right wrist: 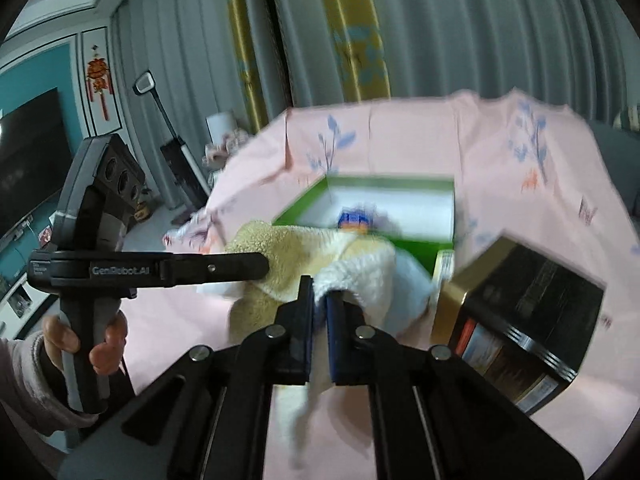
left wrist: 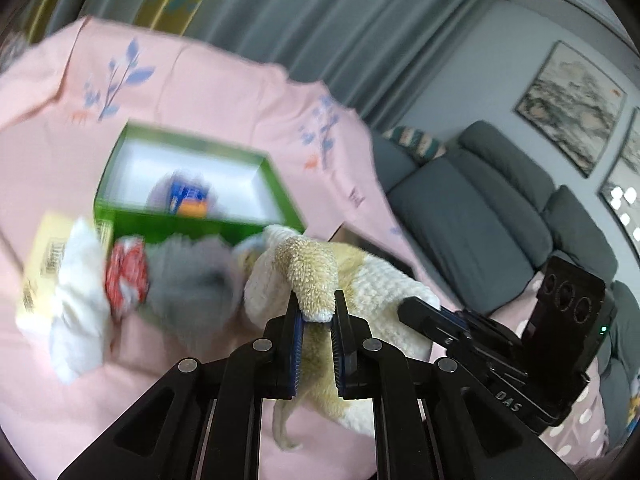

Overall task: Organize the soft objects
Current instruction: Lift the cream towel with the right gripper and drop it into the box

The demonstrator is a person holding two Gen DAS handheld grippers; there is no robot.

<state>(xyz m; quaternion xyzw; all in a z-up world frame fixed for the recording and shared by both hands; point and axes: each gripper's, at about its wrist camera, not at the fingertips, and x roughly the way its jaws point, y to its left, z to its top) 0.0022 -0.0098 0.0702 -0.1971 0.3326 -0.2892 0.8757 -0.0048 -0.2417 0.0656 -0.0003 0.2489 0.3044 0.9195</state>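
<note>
Left gripper point(left wrist: 318, 316) clamped on the cream plush towel point(left wrist: 376, 280); right gripper point(right wrist: 319, 300) pinching its white edge; green box point(left wrist: 276, 184) open behind on pink cloth point(left wrist: 224, 80).

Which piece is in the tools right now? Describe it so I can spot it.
On the pink sheet, look just in front of the green box. The fluffy cream-and-tan cloth there is pinched by the left tool and right tool; the neighbouring grey cloth lies loose.
</note>
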